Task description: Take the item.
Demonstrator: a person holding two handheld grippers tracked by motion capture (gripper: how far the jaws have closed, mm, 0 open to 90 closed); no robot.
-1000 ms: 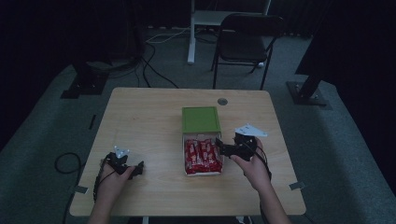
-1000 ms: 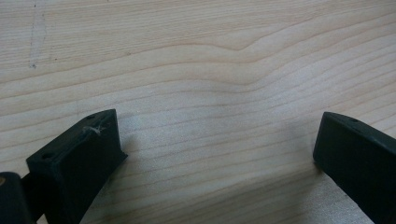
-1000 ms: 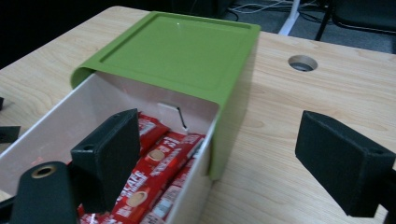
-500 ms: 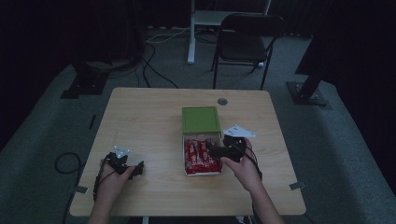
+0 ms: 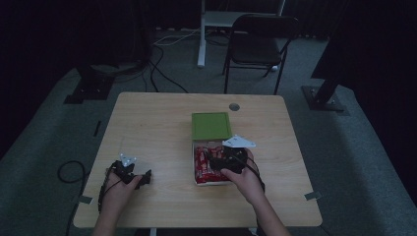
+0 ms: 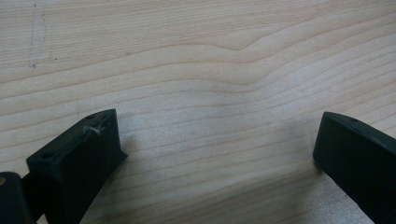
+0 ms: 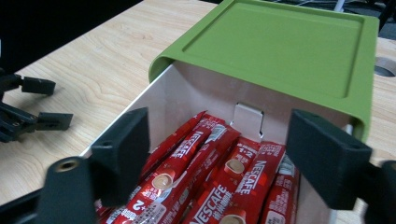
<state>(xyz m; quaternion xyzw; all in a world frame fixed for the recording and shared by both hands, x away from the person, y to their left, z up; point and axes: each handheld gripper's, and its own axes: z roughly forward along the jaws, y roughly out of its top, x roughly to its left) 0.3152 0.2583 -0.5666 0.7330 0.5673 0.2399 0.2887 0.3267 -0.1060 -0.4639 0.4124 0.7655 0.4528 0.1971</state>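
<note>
Red coffee sachets (image 7: 219,182) in white box (image 7: 187,100), just beneath right tool (image 7: 217,154), jaws parted.

Red sachets (image 7: 219,182) with white lettering, a white box (image 7: 187,93), its lid (image 7: 285,46) seemingly olive green

Open white box (image 7: 163,100) w/ red sachets (image 7: 219,177) packed across, reachable from above between walls. Green lid (image 7: 280,51) hinged back at far side, blocking approach from there. Right gripper (image 5: 216,161) over box, jaws wide, just narrowed slightly, nothing between. Bare table (image 5: 152,128) left of box, free passage. Left gripper (image 5: 142,179) near front edge, well apart.
</note>
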